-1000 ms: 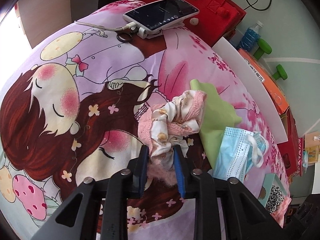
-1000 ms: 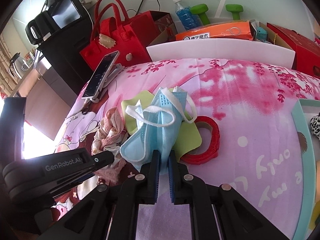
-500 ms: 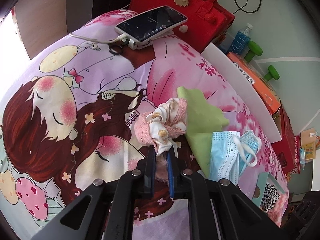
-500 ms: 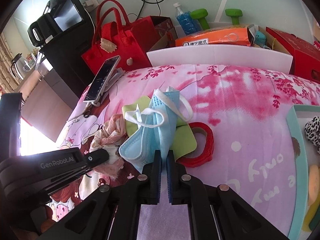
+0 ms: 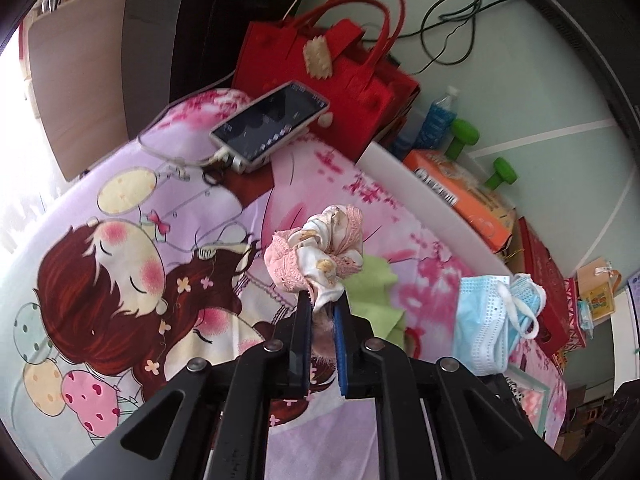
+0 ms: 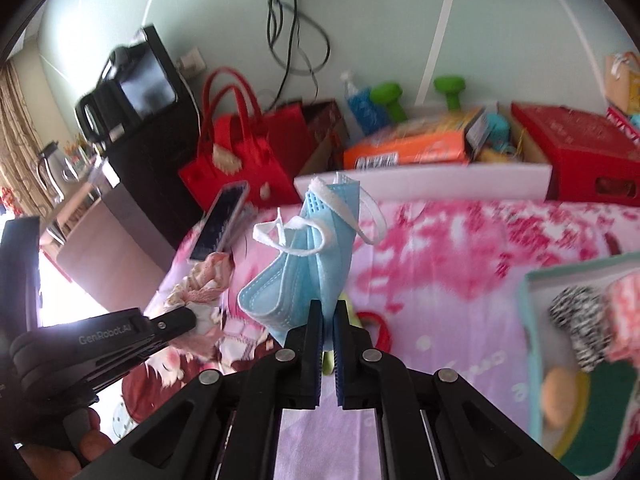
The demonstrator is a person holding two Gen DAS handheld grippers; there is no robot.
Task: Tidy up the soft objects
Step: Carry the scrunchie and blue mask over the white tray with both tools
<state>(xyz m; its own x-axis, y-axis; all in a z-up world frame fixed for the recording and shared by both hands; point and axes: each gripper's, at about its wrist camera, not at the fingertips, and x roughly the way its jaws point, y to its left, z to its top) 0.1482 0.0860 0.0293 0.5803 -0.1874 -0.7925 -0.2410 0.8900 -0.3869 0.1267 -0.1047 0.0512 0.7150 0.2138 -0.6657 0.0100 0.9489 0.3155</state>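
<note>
Left gripper (image 5: 322,308) jaws just drawn in, now pinching a tail of the pink-and-cream scrunchie (image 5: 316,248); bundle hanging clear above the cartoon bedsheet (image 5: 120,240), at 12 o'clock from the jaws. Right gripper (image 6: 327,312) jaws pressed together on the lower edge of the folded blue face masks (image 6: 308,256), likewise lifted off the sheet, ear loops dangling loose. Green cloth (image 5: 372,288) and red tape ring (image 6: 380,328) left lying underneath.

Likely step: carrying both soft items to the teal-rimmed tray (image 6: 528,280) at 3 o'clock in the right wrist view, already holding a zebra-print scrunchie (image 6: 580,320).

Notes for doing it well:
- Grip on scrunchie is by a thin fold only; move smoothly, no jerks, or it may slip.
- Keep masks high enough for loops to clear the tape ring and tray rim.
- Bring right load in first, left after, to avoid crossing grippers.
- Release only once well inside the rim.
- Steer clear of phone (image 5: 272,124) and its cable at 11 o'clock.
</note>
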